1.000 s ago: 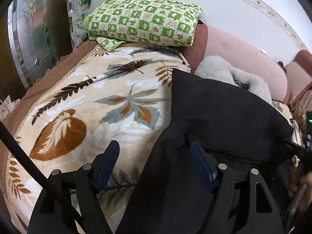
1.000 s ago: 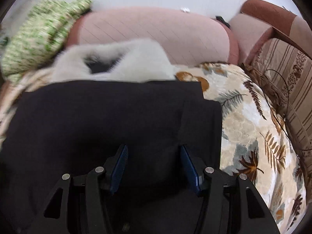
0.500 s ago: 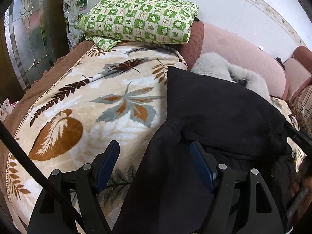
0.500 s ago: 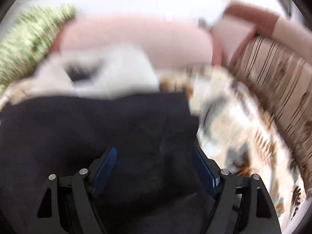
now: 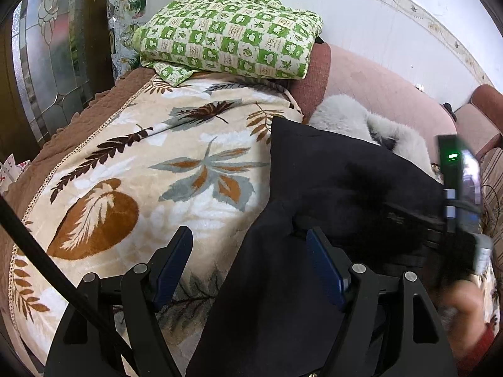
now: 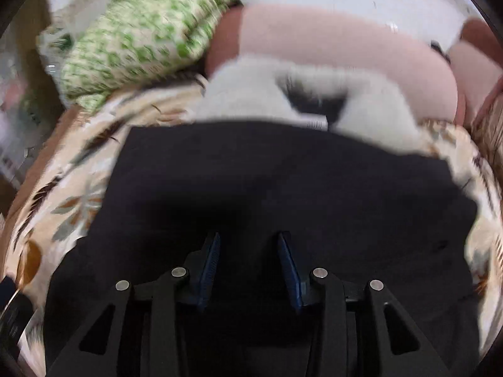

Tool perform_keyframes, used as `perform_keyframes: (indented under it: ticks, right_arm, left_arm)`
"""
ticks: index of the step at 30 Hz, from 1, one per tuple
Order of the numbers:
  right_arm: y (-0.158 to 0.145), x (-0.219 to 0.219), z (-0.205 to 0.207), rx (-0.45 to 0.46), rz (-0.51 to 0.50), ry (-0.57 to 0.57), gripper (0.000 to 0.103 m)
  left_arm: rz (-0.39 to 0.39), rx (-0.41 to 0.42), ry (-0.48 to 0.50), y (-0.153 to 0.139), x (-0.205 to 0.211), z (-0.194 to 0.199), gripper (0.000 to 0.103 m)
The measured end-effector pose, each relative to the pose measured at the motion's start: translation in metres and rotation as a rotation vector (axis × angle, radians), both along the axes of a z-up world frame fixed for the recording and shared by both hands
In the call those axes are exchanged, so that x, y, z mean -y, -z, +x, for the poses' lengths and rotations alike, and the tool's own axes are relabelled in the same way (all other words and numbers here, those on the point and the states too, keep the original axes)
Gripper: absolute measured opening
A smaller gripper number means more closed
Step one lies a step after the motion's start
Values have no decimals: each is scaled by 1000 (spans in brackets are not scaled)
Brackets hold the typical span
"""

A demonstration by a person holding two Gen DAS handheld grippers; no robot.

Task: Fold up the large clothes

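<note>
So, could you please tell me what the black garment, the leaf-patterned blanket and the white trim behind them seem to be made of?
Black garment: looks like matte woven cloth, possibly wool-like; no sheen, soft folds.
Leaf-patterned blanket: plush fleece, judging by its fuzzy raised pile.
White trim: fluffy fur, probably synthetic; long loose fibres show.

Black left tool (image 5: 248, 245), blue pads (image 5: 171, 264), silver screws

pink sofa (image 5: 377, 94) – white wall (image 5: 393, 25) – glass door (image 5: 47, 72)
</note>
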State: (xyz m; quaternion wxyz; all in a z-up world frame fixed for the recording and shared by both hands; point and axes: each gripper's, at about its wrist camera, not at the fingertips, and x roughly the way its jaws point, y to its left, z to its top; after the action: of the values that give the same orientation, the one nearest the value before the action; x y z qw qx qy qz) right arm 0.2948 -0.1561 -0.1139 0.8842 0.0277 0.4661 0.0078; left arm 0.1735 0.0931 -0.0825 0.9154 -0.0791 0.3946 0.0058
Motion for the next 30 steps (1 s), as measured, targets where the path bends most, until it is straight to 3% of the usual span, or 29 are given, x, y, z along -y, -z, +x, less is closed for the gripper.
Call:
perform_keyframes:
  ticks: [3, 9, 15, 17, 24, 26, 30]
  right_arm:
    - [6, -3, 7, -18, -40, -8, 42]
    - [-22, 26, -16, 30, -7, 2, 42]
    - [-6, 135, -33, -13, -8, 215, 43]
    - [0, 182, -44, -8, 78, 280, 39]
    - [20, 327, -95, -56, 96, 684, 50]
    - [13, 346, -113, -22, 157, 713, 50]
    - [-16, 335, -124, 45, 104, 644, 50]
  left_arm:
    - [-5, -2, 4, 0, 0, 1, 74]
    - [-4, -13, 10, 2, 3, 1, 74]
    - [1, -28, 15, 6, 6, 3, 74]
    - [8, -33, 17, 8, 8, 3, 74]
    - [44, -71, 36, 22, 20, 11, 74]
    - [59, -79, 48, 26, 25, 13, 74]
    - [78, -100, 66, 34, 34, 17, 74]
